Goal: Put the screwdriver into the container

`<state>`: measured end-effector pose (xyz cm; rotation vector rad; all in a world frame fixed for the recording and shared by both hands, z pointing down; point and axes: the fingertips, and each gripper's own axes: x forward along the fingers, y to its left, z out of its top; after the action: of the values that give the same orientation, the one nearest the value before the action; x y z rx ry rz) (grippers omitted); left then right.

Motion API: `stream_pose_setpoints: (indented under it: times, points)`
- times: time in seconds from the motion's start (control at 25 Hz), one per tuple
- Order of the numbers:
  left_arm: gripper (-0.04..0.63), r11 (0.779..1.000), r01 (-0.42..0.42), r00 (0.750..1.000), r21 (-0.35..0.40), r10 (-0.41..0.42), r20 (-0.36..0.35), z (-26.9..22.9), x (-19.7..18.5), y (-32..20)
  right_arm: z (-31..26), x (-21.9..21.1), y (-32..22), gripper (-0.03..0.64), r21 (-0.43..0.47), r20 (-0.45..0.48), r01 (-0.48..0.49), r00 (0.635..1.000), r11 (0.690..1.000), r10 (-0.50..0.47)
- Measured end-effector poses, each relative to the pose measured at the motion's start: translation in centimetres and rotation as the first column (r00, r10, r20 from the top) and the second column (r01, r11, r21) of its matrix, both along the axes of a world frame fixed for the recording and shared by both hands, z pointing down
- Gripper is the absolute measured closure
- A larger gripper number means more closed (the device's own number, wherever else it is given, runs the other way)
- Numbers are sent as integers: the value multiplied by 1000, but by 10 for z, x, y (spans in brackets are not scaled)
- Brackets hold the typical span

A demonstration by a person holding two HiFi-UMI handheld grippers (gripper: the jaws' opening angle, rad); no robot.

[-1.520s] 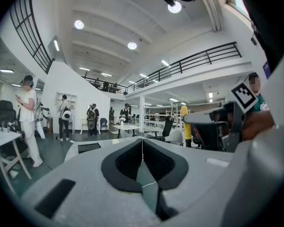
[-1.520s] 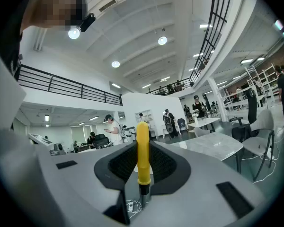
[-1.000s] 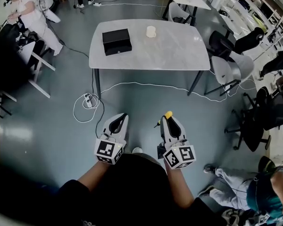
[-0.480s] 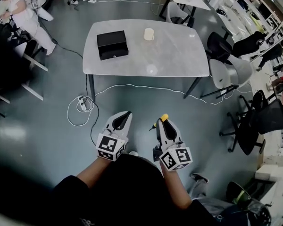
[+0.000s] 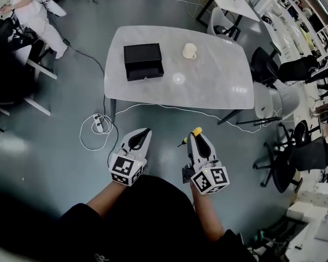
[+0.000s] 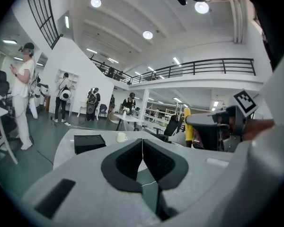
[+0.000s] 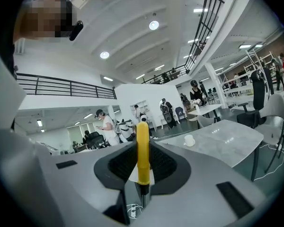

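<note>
Our right gripper (image 5: 195, 138) has its fingers (image 7: 166, 165) clamped on the yellow handle of the screwdriver (image 7: 142, 150). It stands upright between the pads with its dark shaft pointing down, over the floor and well short of the black container (image 5: 144, 60) on the tabletop (image 5: 218, 81). The left gripper (image 5: 141, 137) hangs beside it, fingers closed on nothing. We judge the screwdriver light and rigid, its smooth round handle liable to swivel or slide in the pads, so a firm hold at mid-handle suits it best.
</note>
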<state>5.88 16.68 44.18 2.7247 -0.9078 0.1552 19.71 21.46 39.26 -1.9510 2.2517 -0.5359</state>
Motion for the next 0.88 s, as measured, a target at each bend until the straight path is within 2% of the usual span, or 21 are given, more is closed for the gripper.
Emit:
stream_pose_setpoints:
  times: [0.16,0.4,0.68,0.88]
  points:
    - [578,999,30,999,-32,-30,-11,9,-30,-45,-10,3,-49,543,11,12,-42,999,999,42]
    - [578,999,33,999,12,-33,-11,7,-50,-98,-12,-4,-108,543,25,8,-43,999,999,43]
    - [578,999,51,999,-11,-51,-5,14,-64,-126,1,-45,-143,543,-5,-18,35,999,999,-35]
    - [578,998,62,998,-21,-62,2,23,-59,-146,20,-49,-169,543,-35,-32,68,997,997,-70]
